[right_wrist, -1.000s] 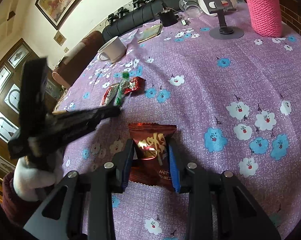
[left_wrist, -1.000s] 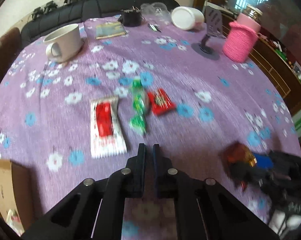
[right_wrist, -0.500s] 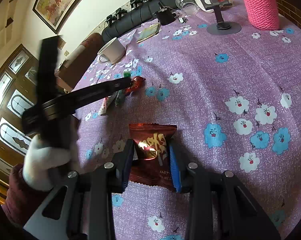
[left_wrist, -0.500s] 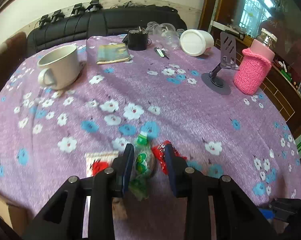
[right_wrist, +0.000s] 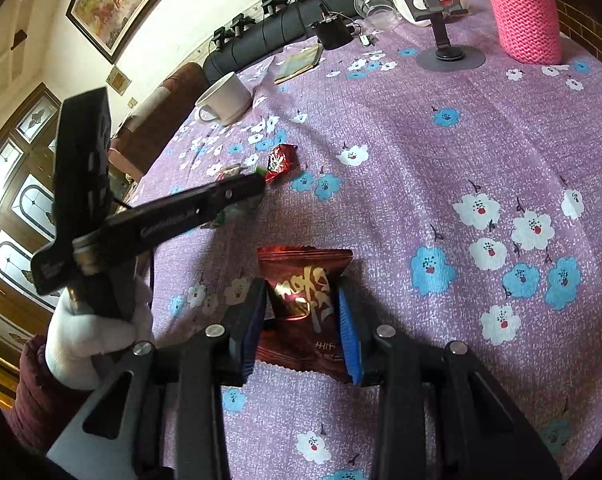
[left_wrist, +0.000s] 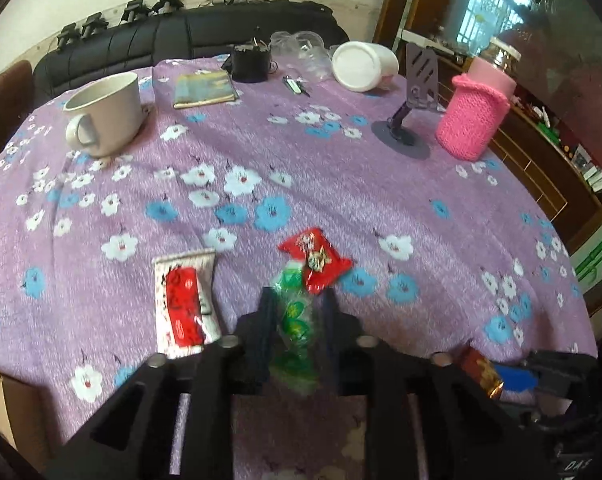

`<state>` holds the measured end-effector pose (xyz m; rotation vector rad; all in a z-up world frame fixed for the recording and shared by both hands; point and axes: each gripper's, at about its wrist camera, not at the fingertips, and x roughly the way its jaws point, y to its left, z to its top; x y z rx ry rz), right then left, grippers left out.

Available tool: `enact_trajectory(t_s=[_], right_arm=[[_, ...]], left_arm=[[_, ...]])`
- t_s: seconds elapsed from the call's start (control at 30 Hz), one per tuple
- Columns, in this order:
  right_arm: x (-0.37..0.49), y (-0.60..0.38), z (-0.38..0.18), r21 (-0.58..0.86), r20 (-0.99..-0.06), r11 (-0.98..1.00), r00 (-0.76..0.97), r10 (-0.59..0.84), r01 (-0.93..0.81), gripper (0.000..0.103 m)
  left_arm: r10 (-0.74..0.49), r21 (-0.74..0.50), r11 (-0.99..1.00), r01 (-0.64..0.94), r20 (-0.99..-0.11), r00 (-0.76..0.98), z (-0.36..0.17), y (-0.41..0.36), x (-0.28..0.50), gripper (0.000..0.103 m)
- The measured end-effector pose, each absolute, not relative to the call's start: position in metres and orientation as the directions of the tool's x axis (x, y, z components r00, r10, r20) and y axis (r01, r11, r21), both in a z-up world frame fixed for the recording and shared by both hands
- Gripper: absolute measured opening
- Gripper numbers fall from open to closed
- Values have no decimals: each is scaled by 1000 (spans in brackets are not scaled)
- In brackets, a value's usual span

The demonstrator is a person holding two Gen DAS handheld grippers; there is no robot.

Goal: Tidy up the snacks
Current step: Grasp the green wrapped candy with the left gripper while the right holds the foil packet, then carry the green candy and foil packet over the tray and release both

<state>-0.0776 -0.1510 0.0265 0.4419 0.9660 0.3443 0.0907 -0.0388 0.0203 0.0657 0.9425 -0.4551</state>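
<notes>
The green snack packet (left_wrist: pixel 295 316) lies on the purple flowered cloth (left_wrist: pixel 341 184) of the desk, between the two fingers of the left claw (left_wrist: pixel 297 308), whose jaws stand a little apart on either side of it; whether the pads press on it cannot be told through the blur; its far end touches a small red packet (left_wrist: pixel 315 258), and a white-and-red sachet (left_wrist: pixel 185 304) lies just beside it on the left; the dark red snack bag (right_wrist: pixel 305 304) lies flat on the cloth nearer the desk's edge, and the right claw (right_wrist: pixel 303 316) is clamped on its sides, blue pads against the wrapper; a white-gloved hand (right_wrist: pixel 89 332) holds the left claw's handle; farther back stand a white mug (left_wrist: pixel 105 114), a small booklet (left_wrist: pixel 205 90), a grey phone stand (left_wrist: pixel 413 96) and a jar in a pink knitted cover (left_wrist: pixel 473 120).
</notes>
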Motion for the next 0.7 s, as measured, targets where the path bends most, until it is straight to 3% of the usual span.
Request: enact_trajectory(t_s=[0.03, 0.17, 0.2, 0.23, 0.27, 0.5, 0.7], right_arm=[[-78, -151, 27, 505, -709, 859, 526, 469, -84, 37], [-78, -151, 27, 501, -710, 861, 528, 466, -88, 38], [-78, -150, 27, 497, -710, 863, 529, 464, -90, 39], [-78, -149, 27, 487, -713, 868, 531, 457, -94, 39], [-78, -148, 28, 478, -717, 873, 532, 451, -97, 39], [-82, -138, 31, 437, -731, 890, 525, 436, -131, 35], [-84, -138, 33, 435, -720, 891, 544, 431, -132, 34]], left_arm=[[-335, -122, 905, 408, -795, 505, 19, -41, 90, 41], [-283, -27, 899, 436, -795, 536, 15, -54, 83, 47], [-266, -1, 898, 440, -798, 541, 14, -58, 83, 45], [-262, 10, 895, 446, -798, 543, 15, -61, 81, 28], [-272, -4, 893, 450, -800, 534, 16, -62, 81, 18], [-338, -114, 903, 415, -785, 519, 25, -44, 64, 19], [-422, -212, 889, 406, -721, 549, 53, -19, 20, 19]])
